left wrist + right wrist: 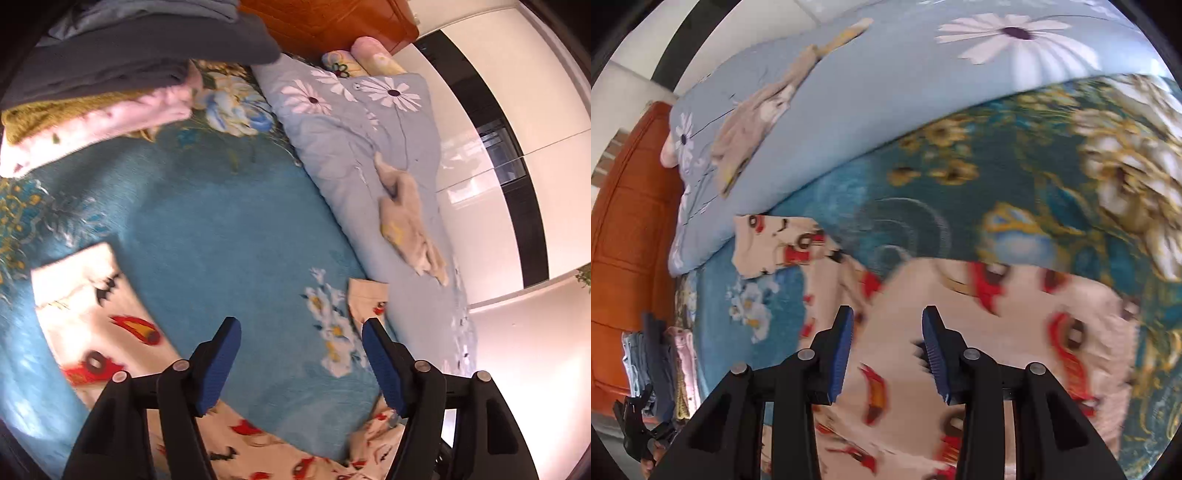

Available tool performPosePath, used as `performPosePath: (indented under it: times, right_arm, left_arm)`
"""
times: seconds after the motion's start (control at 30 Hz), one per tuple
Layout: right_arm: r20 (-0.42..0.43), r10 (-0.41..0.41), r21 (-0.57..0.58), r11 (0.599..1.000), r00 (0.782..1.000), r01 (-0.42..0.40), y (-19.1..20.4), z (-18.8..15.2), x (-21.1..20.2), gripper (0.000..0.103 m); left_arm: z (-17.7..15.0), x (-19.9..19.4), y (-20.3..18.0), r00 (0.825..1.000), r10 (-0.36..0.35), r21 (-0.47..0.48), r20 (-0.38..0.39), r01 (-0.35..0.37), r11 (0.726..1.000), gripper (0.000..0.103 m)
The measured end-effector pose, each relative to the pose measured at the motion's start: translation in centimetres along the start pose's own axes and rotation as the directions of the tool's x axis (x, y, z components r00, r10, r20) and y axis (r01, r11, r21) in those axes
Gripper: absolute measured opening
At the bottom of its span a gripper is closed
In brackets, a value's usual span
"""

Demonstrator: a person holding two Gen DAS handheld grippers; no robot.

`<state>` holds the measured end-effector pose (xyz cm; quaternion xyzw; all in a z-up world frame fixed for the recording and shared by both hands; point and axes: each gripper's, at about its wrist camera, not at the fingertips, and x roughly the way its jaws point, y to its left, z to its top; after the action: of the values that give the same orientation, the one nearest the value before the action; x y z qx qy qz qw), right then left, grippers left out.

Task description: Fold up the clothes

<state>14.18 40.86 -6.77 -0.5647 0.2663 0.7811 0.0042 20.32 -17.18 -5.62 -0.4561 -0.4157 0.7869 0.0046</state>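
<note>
A cream garment with red and black prints (pixel 92 317) (pixel 979 354) lies spread on the teal floral blanket (pixel 221 229) (pixel 923 206). One end of it (pixel 365 299) reaches toward the quilt. My left gripper (pixel 301 332) hovers open over the blanket, with the garment below and to both sides of its fingers. My right gripper (pixel 888 321) is open just above the garment's wide part, nothing between its pads. A stack of folded clothes (pixel 122 70) (pixel 661 369) sits at the bed's far end.
A pale blue daisy quilt (pixel 354 147) (pixel 871 92) lies along one side with a beige garment (pixel 406 221) (pixel 757 118) on top. An orange-brown headboard (pixel 332 22) (pixel 624 258) stands behind. White cupboard doors (pixel 517 110) flank the bed. The other gripper (pixel 639 432) shows at lower left.
</note>
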Motion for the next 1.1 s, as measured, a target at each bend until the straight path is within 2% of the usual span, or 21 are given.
performPosePath:
  times: [0.07,0.13,0.2,0.23,0.27,0.3,0.43,0.47,0.53,0.6,0.67,0.7,0.77,0.8,0.9,0.97,1.07,1.1]
  right_arm:
    - [-0.016,-0.015,-0.016,1.0,1.0,0.014,2.0,1.4,2.3,0.04]
    - [-0.033,-0.029,-0.032,0.999,0.999,0.028,4.0,2.8,4.6,0.04]
    - [-0.049,-0.044,-0.048,0.998,0.998,0.042,6.1,4.2,6.9,0.04]
    - [-0.056,-0.052,-0.056,0.997,0.997,0.049,7.1,4.9,8.0,0.036]
    - [-0.063,-0.057,-0.063,0.997,0.996,0.053,7.9,5.6,9.0,0.027]
    - [-0.065,-0.047,-0.06,0.997,0.997,0.043,7.9,5.6,9.0,0.007]
    - [-0.071,0.0,-0.047,0.999,0.998,-0.003,7.8,5.9,8.8,0.002]
    - [-0.058,0.05,-0.043,0.998,0.997,-0.053,8.3,5.8,8.1,0.002]
    - [-0.045,0.209,-0.08,0.974,0.977,-0.212,10.5,4.8,6.4,0.002]
    - [-0.07,0.331,-0.192,0.921,0.941,-0.338,13.7,2.7,4.9,0.002]
    - [-0.147,0.421,-0.287,0.848,0.895,-0.446,16.8,-0.4,4.5,0.002]
    - [-0.206,0.433,-0.322,0.817,0.878,-0.478,17.9,-2.4,5.0,0.002]
    - [-0.313,0.402,-0.377,0.779,0.86,-0.501,19.7,-6.4,6.9,0.002]
    - [-0.363,0.373,-0.387,0.773,0.854,-0.503,20.1,-8.2,8.1,0.002]
    - [-0.444,0.278,-0.4,0.789,0.852,-0.466,19.8,-11.7,11.1,0.002]
    - [-0.462,0.238,-0.409,0.797,0.854,-0.444,19.2,-12.7,11.9,0.004]
    - [-0.447,0.219,-0.419,0.805,0.867,-0.419,18.2,-12.3,10.8,0.005]
    - [-0.441,0.213,-0.422,0.808,0.872,-0.411,17.8,-12.1,10.4,0.01]
  left_arm:
    - [-2.5,2.7,-1.0,0.998,0.014,0.01,-0.067,-0.013,1.0,0.073]
    - [-4.4,4.4,-0.8,0.993,0.021,-0.019,-0.117,-0.023,1.0,0.073]
    - [-5.4,5.2,-0.2,0.99,-0.007,-0.062,-0.144,-0.002,0.998,0.073]
    - [-5.4,5.2,0.1,0.99,-0.013,-0.074,-0.141,0.002,0.997,0.073]
    - [-5.3,5.0,0.3,0.992,-0.007,-0.083,-0.124,-0.003,0.997,0.073]
    - [-5.2,4.7,0.5,0.994,-0.003,-0.094,-0.108,-0.008,0.996,0.073]
    - [-4.8,5.2,1.6,0.992,-0.038,-0.155,-0.123,0.018,0.988,0.073]
    - [-4.9,5.5,1.7,0.99,-0.047,-0.164,-0.13,0.025,0.986,0.073]
    - [-4.8,5.9,1.8,0.989,-0.06,-0.175,-0.136,0.036,0.984,0.073]
    - [-4.6,6.3,1.9,0.988,-0.068,-0.183,-0.139,0.041,0.982,0.073]
    - [-4.5,6.2,2.2,0.988,-0.072,-0.204,-0.135,0.043,0.978,0.073]
    - [-4.4,6.1,2.5,0.988,-0.076,-0.215,-0.131,0.046,0.975,0.073]
    - [-4.3,5.9,2.8,0.988,-0.086,-0.23,-0.124,0.056,0.972,0.073]
    - [-4.3,5.7,2.9,0.988,-0.092,-0.235,-0.121,0.062,0.97,0.073]
    - [-4.2,5.7,3.1,0.988,-0.094,-0.238,-0.121,0.063,0.969,0.073]
    - [-4.0,6.3,2.9,0.988,-0.079,-0.227,-0.132,0.048,0.973,0.073]
    - [-3.7,8.0,2.0,0.984,-0.051,-0.176,-0.17,0.02,0.984,0.073]
    - [-3.5,8.7,1.6,0.982,-0.032,-0.153,-0.186,0.004,0.988,0.073]
